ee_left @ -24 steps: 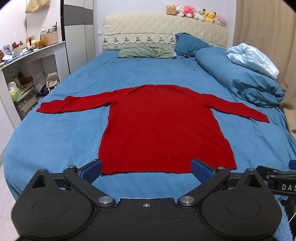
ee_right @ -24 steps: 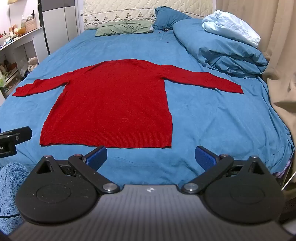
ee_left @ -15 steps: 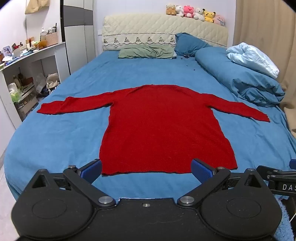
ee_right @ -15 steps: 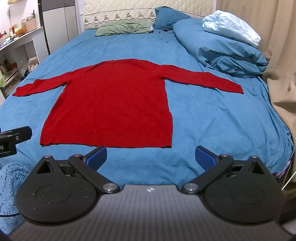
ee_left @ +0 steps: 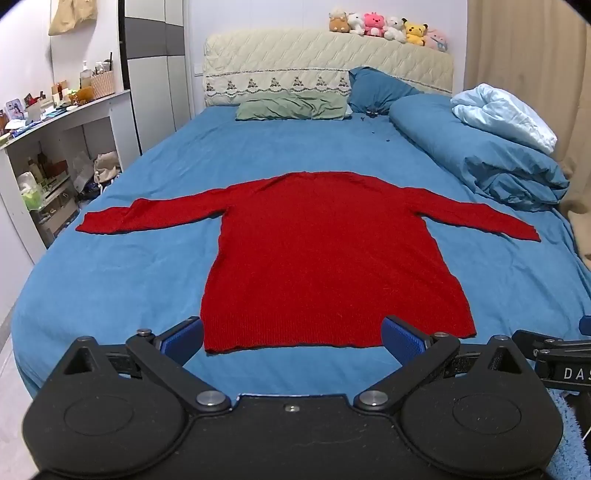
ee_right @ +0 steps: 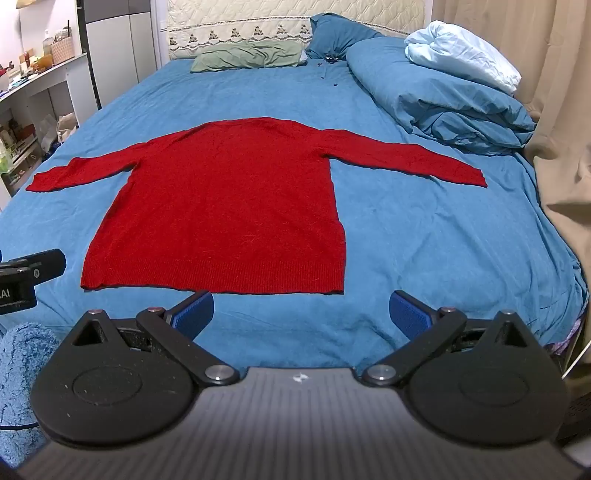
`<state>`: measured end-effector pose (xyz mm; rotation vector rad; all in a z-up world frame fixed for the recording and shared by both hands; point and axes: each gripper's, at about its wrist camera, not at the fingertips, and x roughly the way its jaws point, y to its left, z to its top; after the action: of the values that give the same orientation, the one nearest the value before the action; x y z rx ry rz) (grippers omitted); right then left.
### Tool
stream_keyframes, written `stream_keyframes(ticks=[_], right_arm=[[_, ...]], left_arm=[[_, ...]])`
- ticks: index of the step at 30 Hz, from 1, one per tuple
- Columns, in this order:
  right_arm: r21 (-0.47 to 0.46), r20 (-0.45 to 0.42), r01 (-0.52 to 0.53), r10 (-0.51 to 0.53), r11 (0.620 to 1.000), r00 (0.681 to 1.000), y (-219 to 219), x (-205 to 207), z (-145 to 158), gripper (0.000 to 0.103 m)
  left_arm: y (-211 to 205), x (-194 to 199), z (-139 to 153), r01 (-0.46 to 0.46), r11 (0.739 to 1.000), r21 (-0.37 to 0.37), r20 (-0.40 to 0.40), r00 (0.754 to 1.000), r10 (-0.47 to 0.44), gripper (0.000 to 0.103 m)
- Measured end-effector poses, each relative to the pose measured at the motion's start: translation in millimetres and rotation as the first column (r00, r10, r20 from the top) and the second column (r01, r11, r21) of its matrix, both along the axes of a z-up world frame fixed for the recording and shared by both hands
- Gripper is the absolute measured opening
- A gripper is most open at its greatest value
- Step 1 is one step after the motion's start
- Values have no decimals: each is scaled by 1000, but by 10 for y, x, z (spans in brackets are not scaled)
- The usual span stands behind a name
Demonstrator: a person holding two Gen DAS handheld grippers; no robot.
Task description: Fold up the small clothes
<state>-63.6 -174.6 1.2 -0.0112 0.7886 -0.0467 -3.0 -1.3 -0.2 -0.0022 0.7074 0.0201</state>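
Observation:
A red knitted sweater (ee_left: 325, 254) lies flat on the blue bed sheet (ee_left: 110, 280), sleeves spread to both sides, hem nearest me. It also shows in the right wrist view (ee_right: 229, 206). My left gripper (ee_left: 293, 341) is open and empty, held just short of the hem. My right gripper (ee_right: 301, 314) is open and empty, near the hem's right corner, a little in front of it. Neither touches the sweater.
A rolled blue duvet (ee_left: 480, 158) with a pale blue blanket (ee_left: 506, 114) lies along the bed's right side. Pillows (ee_left: 295, 105) and plush toys (ee_left: 388, 26) are at the headboard. A white shelf desk (ee_left: 48, 155) stands left; curtains (ee_right: 554, 110) hang right.

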Motion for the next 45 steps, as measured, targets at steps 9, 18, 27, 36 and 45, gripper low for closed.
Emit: stream_keyframes(ticks=[9, 18, 27, 36, 45], right_arm=[[1, 0, 0, 0, 1000, 1000, 5, -5, -3, 103], [1, 0, 0, 0, 1000, 1000, 3, -8, -9, 103], [2, 0, 0, 0, 1000, 1000, 6, -14, -12, 103], [3, -1, -1, 1, 1000, 1000, -3, -8, -19, 103], [3, 0, -1, 1, 1000, 1000, 0, -5, -13, 103]], left_arm=[[-16, -19, -5, 0, 1000, 10, 4, 1000, 0, 103], [-10, -8, 12, -1, 1000, 3, 3, 1000, 1, 103], [-18, -11, 14, 0, 1000, 4, 3, 1000, 0, 103], [-21, -14, 18, 0, 1000, 0, 4, 1000, 0, 103], [-32, -15, 23, 1, 1000, -2, 4, 1000, -1, 103]])
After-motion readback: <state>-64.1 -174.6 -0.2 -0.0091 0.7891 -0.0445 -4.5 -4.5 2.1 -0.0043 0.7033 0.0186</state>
